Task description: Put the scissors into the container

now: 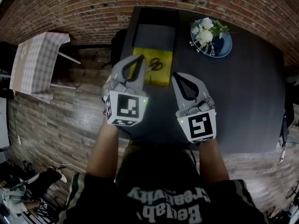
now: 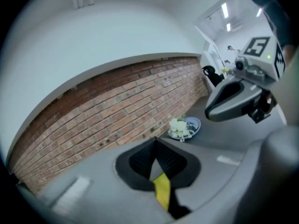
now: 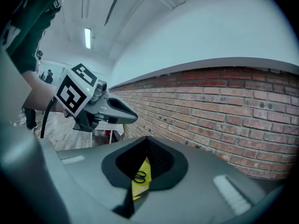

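Black-handled scissors [image 1: 155, 64] lie on a yellow mat [image 1: 152, 73] on the dark table [image 1: 243, 97]. Just behind the mat stands the dark grey container [image 1: 154, 35], with nothing visible in it. My left gripper [image 1: 140, 58] hovers shut over the mat's left part, its tips beside the scissors and holding nothing. My right gripper [image 1: 175, 75] is shut too, just right of the mat's near corner. In the right gripper view the scissors [image 3: 139, 175] show through the jaw gap, below the tips [image 3: 147, 139]. The left gripper view shows only yellow mat [image 2: 162, 190] below its tips [image 2: 154, 141].
A blue plate with white flowers [image 1: 211, 37] sits at the table's far right, also in the left gripper view [image 2: 184, 127]. A brick wall [image 1: 93, 8] runs behind the table. A stool with a checked cloth [image 1: 35, 62] stands on the wooden floor at left.
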### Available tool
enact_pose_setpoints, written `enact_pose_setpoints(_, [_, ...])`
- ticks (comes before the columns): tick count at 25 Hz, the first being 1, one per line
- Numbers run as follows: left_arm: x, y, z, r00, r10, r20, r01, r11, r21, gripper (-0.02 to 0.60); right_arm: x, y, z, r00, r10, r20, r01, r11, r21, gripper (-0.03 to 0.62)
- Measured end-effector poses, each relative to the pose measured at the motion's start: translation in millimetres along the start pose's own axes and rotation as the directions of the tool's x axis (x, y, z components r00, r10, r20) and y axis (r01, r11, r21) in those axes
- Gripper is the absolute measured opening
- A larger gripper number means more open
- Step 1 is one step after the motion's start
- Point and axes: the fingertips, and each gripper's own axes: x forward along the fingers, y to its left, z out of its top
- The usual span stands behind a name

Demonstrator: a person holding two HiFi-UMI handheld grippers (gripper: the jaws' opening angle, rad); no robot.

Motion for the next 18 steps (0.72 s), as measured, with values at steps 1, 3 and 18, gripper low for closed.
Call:
enact_pose_setpoints(1, [-3.7, 1.7, 7.2, 1.0, 0.006, 0.02, -0.006, 1.0, 0.002, 0.002, 0.6, -0.2, 2.6, 1.0, -0.001, 0.005, 0.001, 1.0, -0.004, 0.006])
enact_pose_setpoints(3, [-10.1, 4.5, 17.7, 0.999, 0.01, 0.042, -0.01, 1.0, 0.003, 0.002, 2.2, -0.1, 9.0, 1.0, -0.001, 0.02, 0.001, 1.0, -0.007, 0.006])
enact_pose_setpoints(18, [-52.6, 17.7, 80.6, 0.977, 0.007, 0.212, -0.01, 1.0, 0.014, 0.002, 0.5, -0.9, 57.8, 0.991, -0.008, 0.136, 0.006, 1.0, 0.011, 0.006])
